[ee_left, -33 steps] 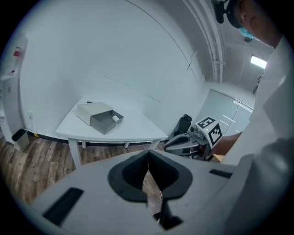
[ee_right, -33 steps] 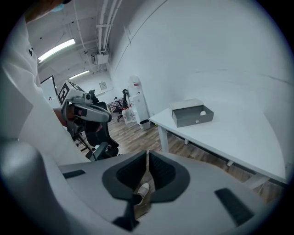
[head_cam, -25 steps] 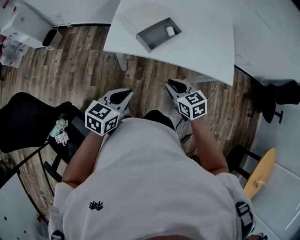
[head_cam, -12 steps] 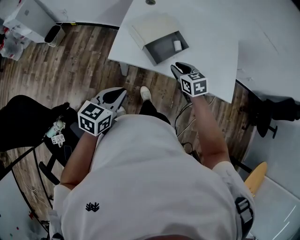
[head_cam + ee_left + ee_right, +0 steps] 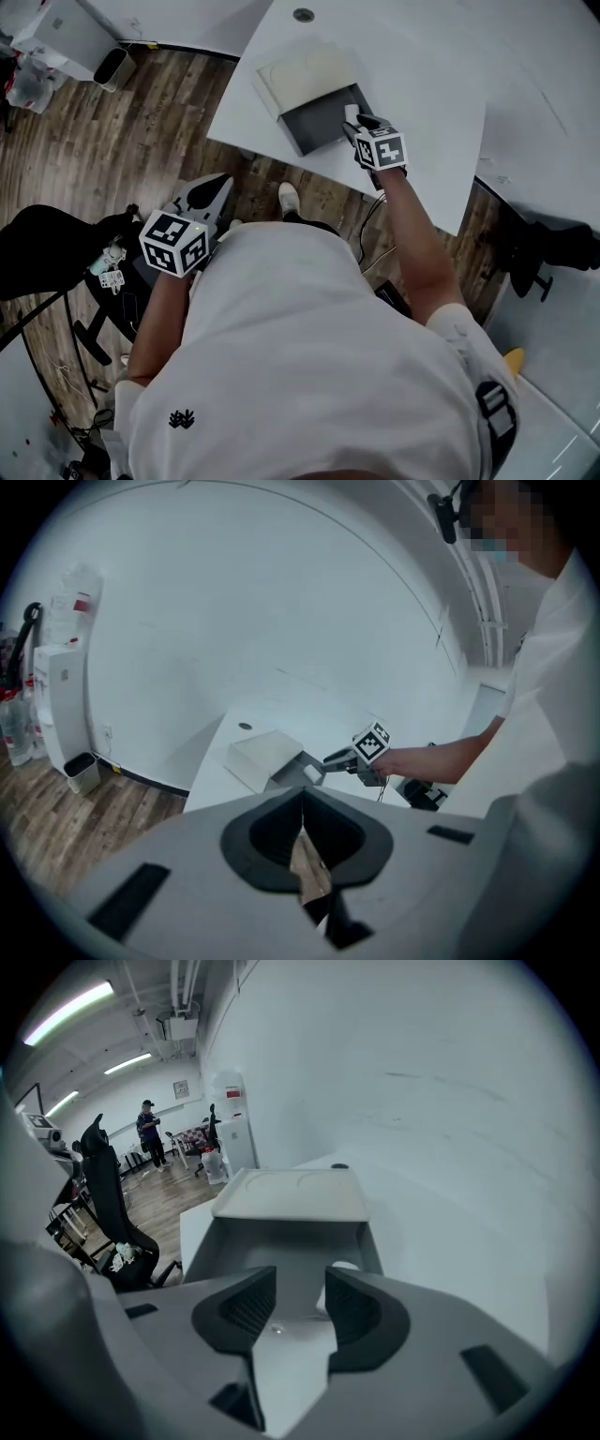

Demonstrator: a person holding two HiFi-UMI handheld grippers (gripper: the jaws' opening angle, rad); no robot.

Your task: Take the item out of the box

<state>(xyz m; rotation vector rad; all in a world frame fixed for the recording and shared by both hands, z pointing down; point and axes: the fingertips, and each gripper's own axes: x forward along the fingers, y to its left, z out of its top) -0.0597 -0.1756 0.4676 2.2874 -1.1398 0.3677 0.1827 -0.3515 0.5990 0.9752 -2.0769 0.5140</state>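
Note:
An open box (image 5: 322,118) with a grey inside lies on the white table (image 5: 422,84), its white lid (image 5: 305,73) folded back behind it. A small white item (image 5: 351,113) rests in the box's right end. My right gripper (image 5: 360,126) hovers over that end; its jaws are opening and nothing is between them. In the right gripper view the item (image 5: 343,1267) peeks out just past the right jaw, inside the box (image 5: 281,1239). My left gripper (image 5: 204,195) hangs shut over the wooden floor, short of the table. It sees the box (image 5: 292,774) and right gripper (image 5: 339,757).
A black office chair (image 5: 47,246) stands at the left over the floor, with a bin (image 5: 112,67) beyond it. A cable hole (image 5: 303,15) sits in the table behind the box. Another dark chair (image 5: 553,246) is at the right. A person (image 5: 148,1131) stands far off.
My right gripper has travelled from in front of the person's body forward over the table edge to the box, and its jaws have spread. The left gripper drifted slightly left and stays low.

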